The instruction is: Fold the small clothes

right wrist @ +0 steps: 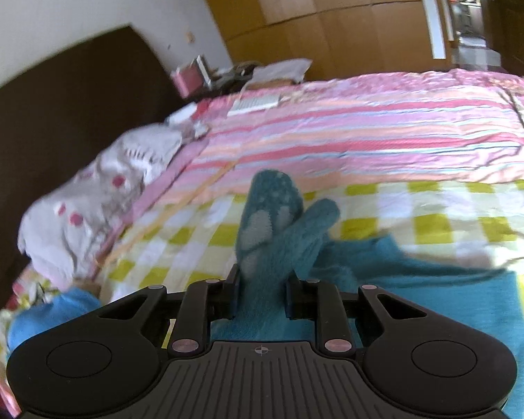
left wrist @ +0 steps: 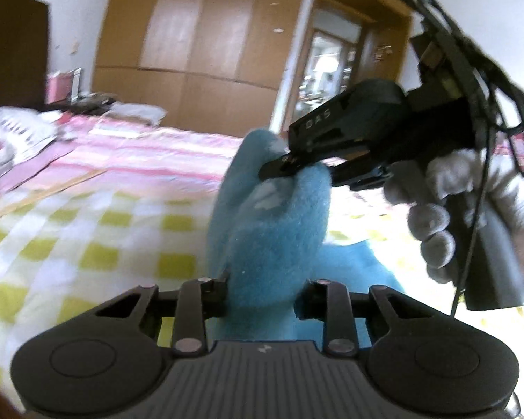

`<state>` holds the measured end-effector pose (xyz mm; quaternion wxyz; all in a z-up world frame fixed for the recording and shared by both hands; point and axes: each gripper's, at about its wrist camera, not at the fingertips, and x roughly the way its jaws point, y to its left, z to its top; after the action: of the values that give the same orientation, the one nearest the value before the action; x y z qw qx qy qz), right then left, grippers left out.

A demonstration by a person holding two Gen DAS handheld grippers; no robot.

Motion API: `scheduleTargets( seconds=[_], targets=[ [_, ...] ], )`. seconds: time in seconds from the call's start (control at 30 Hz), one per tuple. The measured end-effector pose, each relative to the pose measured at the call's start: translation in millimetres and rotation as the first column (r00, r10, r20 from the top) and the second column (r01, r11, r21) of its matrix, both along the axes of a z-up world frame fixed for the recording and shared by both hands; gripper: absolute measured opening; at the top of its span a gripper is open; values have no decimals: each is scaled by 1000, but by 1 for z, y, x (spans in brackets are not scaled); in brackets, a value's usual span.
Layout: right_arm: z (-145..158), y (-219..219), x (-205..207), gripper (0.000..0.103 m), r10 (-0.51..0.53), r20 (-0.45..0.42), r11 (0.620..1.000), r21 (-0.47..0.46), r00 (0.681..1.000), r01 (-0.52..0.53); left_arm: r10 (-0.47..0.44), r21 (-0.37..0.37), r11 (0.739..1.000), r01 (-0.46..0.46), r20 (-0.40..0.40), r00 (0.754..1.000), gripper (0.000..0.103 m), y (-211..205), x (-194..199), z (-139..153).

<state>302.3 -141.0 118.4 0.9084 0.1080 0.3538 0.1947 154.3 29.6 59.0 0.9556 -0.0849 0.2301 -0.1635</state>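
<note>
A fluffy blue sock (left wrist: 272, 230) with pale grip patches is held up above the bed between both grippers. My left gripper (left wrist: 262, 296) is shut on one end of it. My right gripper shows in the left wrist view (left wrist: 279, 169), shut on the sock's other end, held by a white-gloved hand (left wrist: 436, 209). In the right wrist view my right gripper (right wrist: 260, 296) is shut on the sock (right wrist: 269, 237), whose two fluffy ends stick up past the fingers. A flat blue cloth (right wrist: 419, 279) lies on the bed below.
The bed has a yellow-and-white checked cover (left wrist: 87, 251) in front and a pink striped quilt (right wrist: 366, 132) behind. A white pillow (right wrist: 104, 192) lies by the dark headboard (right wrist: 52, 111). A wooden wardrobe (left wrist: 209, 35) and a doorway (left wrist: 332, 70) stand beyond.
</note>
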Motion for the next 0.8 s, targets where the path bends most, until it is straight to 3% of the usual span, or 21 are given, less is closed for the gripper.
scheduleTargets(
  seconds=[0.27,0.5,0.8],
  targets=[
    [-2,-94,-4,21,-105,6,993,55,994,105,-130,55,990,128,37,991,35,-85,6,11],
    [-44,-166,-10,21,-185,-47,972,140,982,189,-200,122,973,196,20,980,35,-145,3,-3],
    [-105,-210,-11,23,-210,-127,961,153,969,228,-241,261,935,241,-33,970,36,-206,-5,-48]
  ],
)
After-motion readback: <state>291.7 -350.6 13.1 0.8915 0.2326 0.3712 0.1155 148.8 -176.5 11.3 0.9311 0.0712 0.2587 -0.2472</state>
